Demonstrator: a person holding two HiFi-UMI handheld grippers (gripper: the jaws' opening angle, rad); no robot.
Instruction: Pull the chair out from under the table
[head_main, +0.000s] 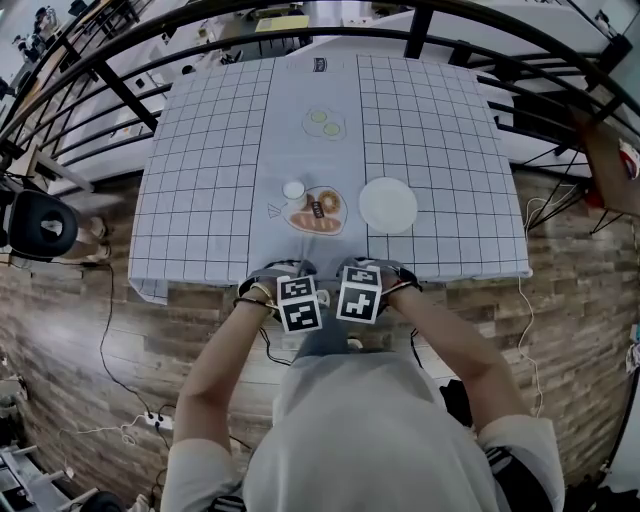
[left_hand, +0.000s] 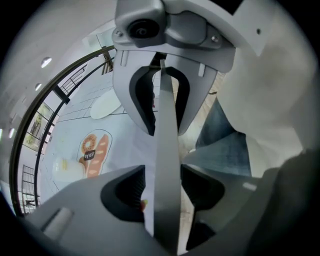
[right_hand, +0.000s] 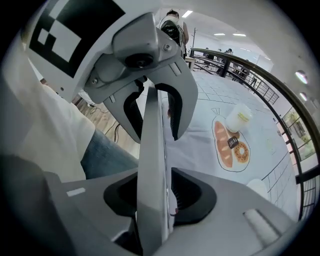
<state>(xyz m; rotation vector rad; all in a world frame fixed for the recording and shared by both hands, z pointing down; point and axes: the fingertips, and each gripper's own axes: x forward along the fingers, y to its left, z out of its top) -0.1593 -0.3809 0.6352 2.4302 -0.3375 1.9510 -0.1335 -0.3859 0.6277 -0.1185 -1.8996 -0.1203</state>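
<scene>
Fingers (left_hand: 125, 187) of your left gripper (left_hand: 162, 189): parted, astride the grey chair back (left_hand: 167, 145), one side showing a gap. Your right gripper (right_hand: 152, 196): likewise parted around it, not clamped. Chair back location: tabletop (head_main: 200, 150), 6 o'clock edge.

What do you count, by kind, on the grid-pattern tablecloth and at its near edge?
Flat white round plate: 1
Small white cup: 1
Grey two-jaw grippers (left gripper, right gripper), jaws open: 2
Thin grey chair back between their jaws: 1
Total: 5
</scene>
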